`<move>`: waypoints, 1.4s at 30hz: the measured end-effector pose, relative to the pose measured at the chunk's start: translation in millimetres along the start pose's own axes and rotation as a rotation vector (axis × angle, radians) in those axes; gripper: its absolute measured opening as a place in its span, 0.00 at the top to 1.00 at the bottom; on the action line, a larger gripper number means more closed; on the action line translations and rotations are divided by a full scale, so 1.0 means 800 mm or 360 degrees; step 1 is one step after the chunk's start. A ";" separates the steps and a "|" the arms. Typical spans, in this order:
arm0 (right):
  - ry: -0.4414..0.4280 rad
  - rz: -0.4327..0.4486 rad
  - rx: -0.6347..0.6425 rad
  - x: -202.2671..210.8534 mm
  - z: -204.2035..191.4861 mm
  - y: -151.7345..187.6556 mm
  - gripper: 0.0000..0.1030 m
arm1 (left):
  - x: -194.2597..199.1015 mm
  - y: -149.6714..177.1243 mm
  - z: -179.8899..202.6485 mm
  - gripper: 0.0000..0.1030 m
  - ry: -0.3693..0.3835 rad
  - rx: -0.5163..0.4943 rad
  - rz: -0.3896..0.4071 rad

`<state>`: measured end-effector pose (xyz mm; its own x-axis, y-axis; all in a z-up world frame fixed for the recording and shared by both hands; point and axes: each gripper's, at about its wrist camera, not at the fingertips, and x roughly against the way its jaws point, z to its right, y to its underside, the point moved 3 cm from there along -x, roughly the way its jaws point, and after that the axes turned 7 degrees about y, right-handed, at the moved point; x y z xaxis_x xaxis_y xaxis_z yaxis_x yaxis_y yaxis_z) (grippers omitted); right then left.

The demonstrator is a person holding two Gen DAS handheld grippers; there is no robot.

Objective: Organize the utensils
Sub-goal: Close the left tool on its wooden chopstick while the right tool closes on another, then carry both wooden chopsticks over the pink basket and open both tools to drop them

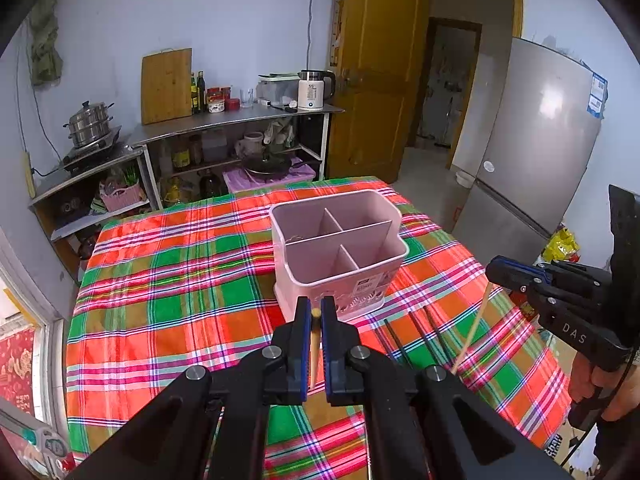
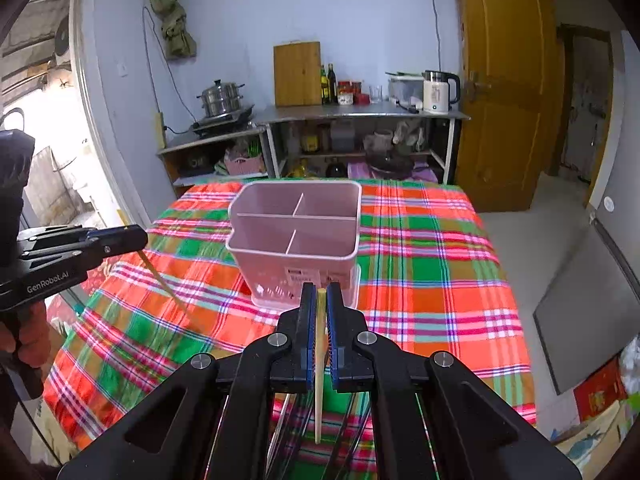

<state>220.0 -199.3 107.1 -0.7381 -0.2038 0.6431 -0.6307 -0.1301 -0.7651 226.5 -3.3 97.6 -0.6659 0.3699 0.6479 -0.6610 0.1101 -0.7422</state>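
Observation:
A pink utensil holder [image 1: 340,240] [image 2: 296,232] with several empty compartments stands on the plaid table. My left gripper [image 1: 316,306] is shut on a tan wooden chopstick [image 1: 315,344], just in front of the holder. My right gripper [image 2: 320,292] is shut on a pale chopstick [image 2: 319,380] that hangs down below its jaws. Each view shows the other gripper from the side: the right gripper [image 1: 493,270] with its chopstick [image 1: 472,332], and the left gripper [image 2: 142,240] with its chopstick [image 2: 168,288]. Several dark chopsticks [image 1: 400,340] [image 2: 352,432] lie on the cloth near the front edge.
The table wears a red-green plaid cloth [image 1: 180,280]. Behind it stand a steel shelf [image 1: 240,120] with a kettle [image 1: 314,90], bottles and a cutting board, plus a stove with a steel pot [image 1: 90,124]. A fridge [image 1: 540,140] and a wooden door [image 1: 376,72] are on the right.

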 end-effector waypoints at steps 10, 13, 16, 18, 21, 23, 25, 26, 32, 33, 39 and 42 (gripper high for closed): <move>-0.0029 0.0100 -0.0022 0.019 0.000 -0.028 0.95 | 0.012 -0.025 0.011 0.96 0.0039 0.0005 0.0019; -0.0049 0.0151 -0.0025 0.023 -0.002 -0.046 0.95 | 0.016 -0.041 0.011 0.96 0.0060 0.0021 0.0031; -0.0067 0.0205 -0.0026 0.025 -0.007 -0.068 0.95 | 0.022 -0.063 0.009 0.96 0.0074 0.0034 0.0061; -0.0072 0.0234 -0.0032 0.024 -0.009 -0.082 0.95 | 0.026 -0.076 0.008 0.96 0.0076 0.0036 0.0083; -0.0103 0.0291 -0.0078 0.021 -0.009 -0.107 0.95 | 0.032 -0.104 0.007 0.96 0.0081 0.0045 0.0128; -0.0106 0.0325 -0.0095 0.018 -0.011 -0.122 0.95 | 0.035 -0.120 0.005 0.96 0.0083 0.0053 0.0160; -0.0119 0.0356 -0.0115 0.016 -0.012 -0.134 0.95 | 0.038 -0.139 0.002 0.96 0.0087 0.0067 0.0198; -0.0122 0.0371 -0.0120 0.015 -0.012 -0.140 0.95 | 0.038 -0.146 0.000 0.96 0.0081 0.0069 0.0209; -0.0140 0.0428 -0.0160 -0.007 -0.013 -0.168 0.95 | 0.020 -0.178 -0.017 0.96 0.0062 0.0084 0.0247; -0.0141 0.0432 -0.0159 -0.015 -0.015 -0.171 0.95 | 0.015 -0.178 -0.020 0.96 0.0063 0.0089 0.0241; -0.0163 0.0377 -0.0165 -0.061 -0.021 -0.160 0.95 | -0.039 -0.158 -0.041 0.96 0.0080 0.0144 0.0148; -0.0168 0.0326 -0.0180 -0.083 -0.023 -0.145 0.95 | -0.067 -0.139 -0.053 0.96 0.0101 0.0192 0.0091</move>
<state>337.6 -153.1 153.6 -0.8277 -0.3158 0.4638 -0.4979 0.0323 -0.8666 350.7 3.8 138.2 -0.6829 0.4301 0.5905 -0.6622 -0.0231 -0.7490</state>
